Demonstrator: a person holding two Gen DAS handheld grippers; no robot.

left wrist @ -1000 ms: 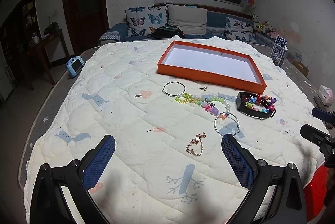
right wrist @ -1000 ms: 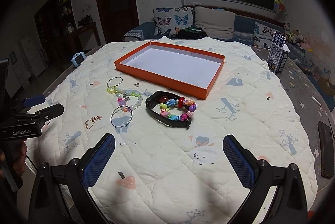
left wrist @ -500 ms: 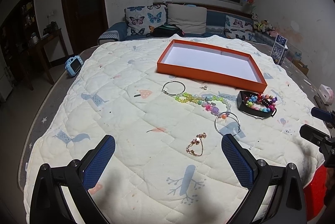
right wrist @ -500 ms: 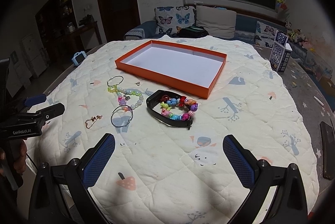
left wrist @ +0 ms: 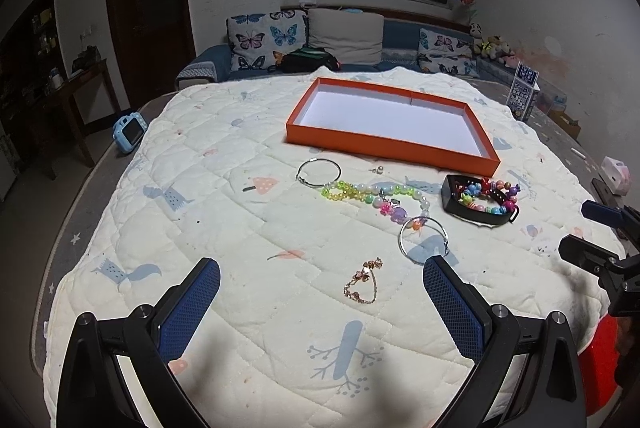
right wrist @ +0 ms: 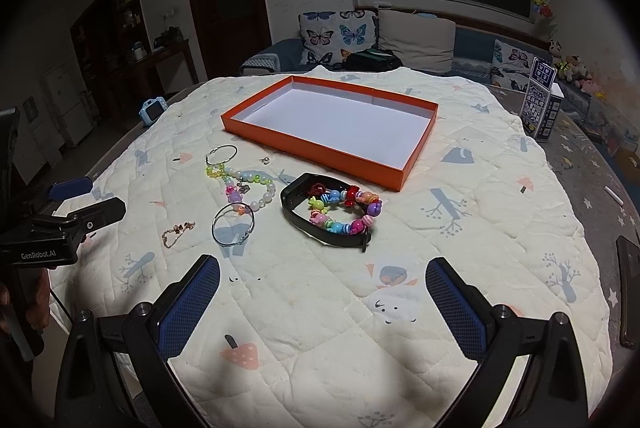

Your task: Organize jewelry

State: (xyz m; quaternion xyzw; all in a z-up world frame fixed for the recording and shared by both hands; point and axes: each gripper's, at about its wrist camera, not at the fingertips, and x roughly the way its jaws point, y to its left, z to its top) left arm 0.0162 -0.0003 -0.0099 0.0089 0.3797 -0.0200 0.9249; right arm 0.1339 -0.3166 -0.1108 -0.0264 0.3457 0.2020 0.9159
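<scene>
An empty orange tray [left wrist: 384, 145] [right wrist: 320, 150] with a white floor lies on the quilted table. In front of it lie a pale bead necklace [left wrist: 372, 193] [right wrist: 244, 184], two silver bangles [left wrist: 319, 173] [left wrist: 423, 240], a rose-gold chain bracelet [left wrist: 362, 286] [right wrist: 178, 230], a small earring [left wrist: 378, 170], and a black band [right wrist: 304, 216] with a colourful bead bracelet [right wrist: 346, 214] on it. My left gripper [left wrist: 320, 288] is open and empty above the near table edge, close to the chain. My right gripper [right wrist: 322, 288] is open and empty, in front of the black band.
A blue toy camera [left wrist: 129, 130] sits at the table's left edge. A printed box [right wrist: 543, 108] stands at the right. A dark phone [right wrist: 630, 292] lies at the far right edge. A sofa with cushions is behind the table.
Both grippers have shifted only slightly; the views are almost the same. Nothing on the table has moved.
</scene>
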